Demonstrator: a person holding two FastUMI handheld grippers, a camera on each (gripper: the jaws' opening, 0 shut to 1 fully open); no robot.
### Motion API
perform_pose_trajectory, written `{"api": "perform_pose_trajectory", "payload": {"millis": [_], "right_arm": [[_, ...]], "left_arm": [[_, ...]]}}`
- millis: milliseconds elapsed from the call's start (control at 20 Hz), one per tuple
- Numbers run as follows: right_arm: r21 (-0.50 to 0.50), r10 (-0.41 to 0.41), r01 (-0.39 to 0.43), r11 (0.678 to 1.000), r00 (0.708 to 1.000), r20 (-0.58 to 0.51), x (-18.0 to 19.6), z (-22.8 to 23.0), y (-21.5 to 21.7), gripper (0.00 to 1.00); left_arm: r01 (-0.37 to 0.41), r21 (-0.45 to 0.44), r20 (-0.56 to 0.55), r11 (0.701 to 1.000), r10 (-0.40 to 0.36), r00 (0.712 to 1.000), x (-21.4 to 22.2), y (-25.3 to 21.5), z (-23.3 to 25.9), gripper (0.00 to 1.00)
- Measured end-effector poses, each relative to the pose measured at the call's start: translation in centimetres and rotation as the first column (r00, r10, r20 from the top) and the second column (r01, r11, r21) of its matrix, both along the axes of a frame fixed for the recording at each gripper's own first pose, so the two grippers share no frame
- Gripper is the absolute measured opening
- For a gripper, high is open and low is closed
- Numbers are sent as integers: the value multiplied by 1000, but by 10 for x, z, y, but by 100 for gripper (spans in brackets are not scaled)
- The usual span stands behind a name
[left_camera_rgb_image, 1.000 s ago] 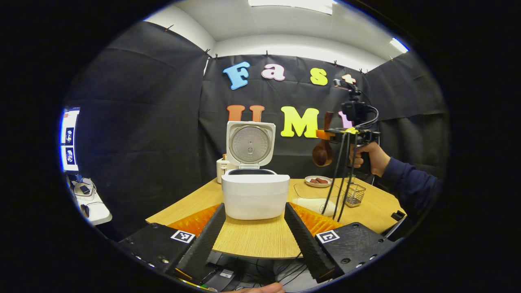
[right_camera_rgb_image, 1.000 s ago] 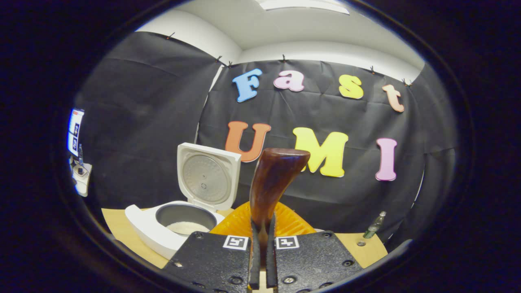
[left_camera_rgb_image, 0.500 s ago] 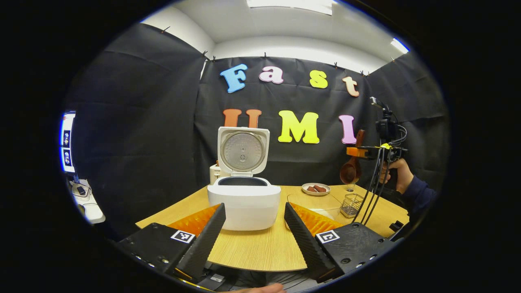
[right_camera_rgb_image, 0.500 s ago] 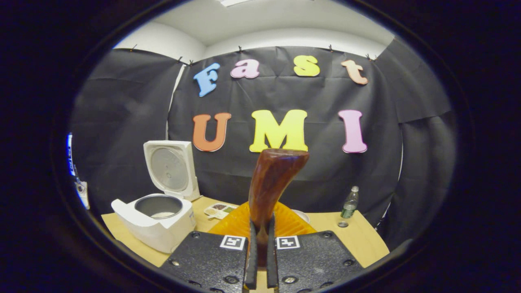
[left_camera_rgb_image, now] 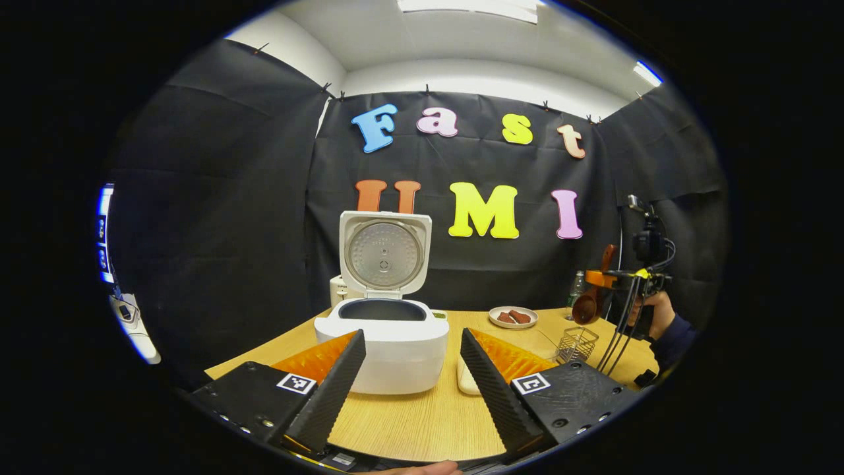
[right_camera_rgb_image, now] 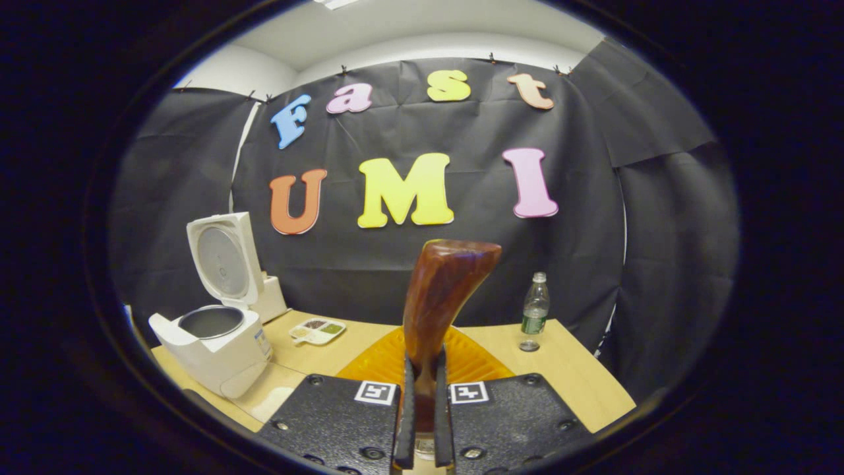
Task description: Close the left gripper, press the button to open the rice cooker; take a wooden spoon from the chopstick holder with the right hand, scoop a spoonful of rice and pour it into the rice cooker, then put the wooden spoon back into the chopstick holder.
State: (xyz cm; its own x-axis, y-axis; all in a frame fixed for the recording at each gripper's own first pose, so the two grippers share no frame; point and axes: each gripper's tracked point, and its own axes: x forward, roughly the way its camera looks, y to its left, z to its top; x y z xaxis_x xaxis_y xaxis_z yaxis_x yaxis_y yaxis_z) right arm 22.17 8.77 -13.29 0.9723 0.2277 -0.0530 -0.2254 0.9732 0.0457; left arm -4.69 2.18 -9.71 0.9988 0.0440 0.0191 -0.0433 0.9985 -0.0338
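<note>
In the left gripper view, our left gripper [left_camera_rgb_image: 410, 376] sits at the bottom centre with its fingers spread apart and nothing between them, framing the white rice cooker [left_camera_rgb_image: 382, 343] on the wooden table [left_camera_rgb_image: 409, 422]; the cooker's lid stands upright and open. At the right edge we see the right gripper [left_camera_rgb_image: 610, 280] held in a hand [left_camera_rgb_image: 649, 310], carrying the wooden spoon [left_camera_rgb_image: 590, 300] with its bowl hanging down, above and just right of the wire chopstick holder [left_camera_rgb_image: 577, 343]. In the right gripper view, our right gripper [right_camera_rgb_image: 422, 422] is clamped on the spoon's handle [right_camera_rgb_image: 438, 297], which rises up the middle of the frame; the rice cooker [right_camera_rgb_image: 211, 343] stands at lower left, a water bottle [right_camera_rgb_image: 533, 310] right of centre. We judge the last step is in hand — returning the spoon. Next we must centre the spoon over the holder, lower it in bowl first, then release — gently, lest the light basket tip.
</note>
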Motion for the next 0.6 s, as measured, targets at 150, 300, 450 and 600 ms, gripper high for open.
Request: {"api": "perform_pose_trajectory", "payload": {"millis": [150, 300, 450, 600], "right_arm": [[35, 26, -25, 999, 999, -35, 10, -19, -8, 18], [12, 21, -21, 1000, 1000, -16, 13, -20, -24, 41], [-4, -39, 39, 999, 997, 73, 0, 4, -45, 94], [10, -132, 131, 991, 985, 109, -29, 19, -61, 99]], "left_arm": [[-11, 31, 20, 999, 10, 1000, 16, 4, 17, 93], [-26, 72, 65, 997, 21, 998, 34, 10, 42, 93], [12, 43, 41, 999, -14, 999, 50, 10, 57, 93], [7, 46, 74, 999, -11, 997, 66, 22, 86, 94]]}}
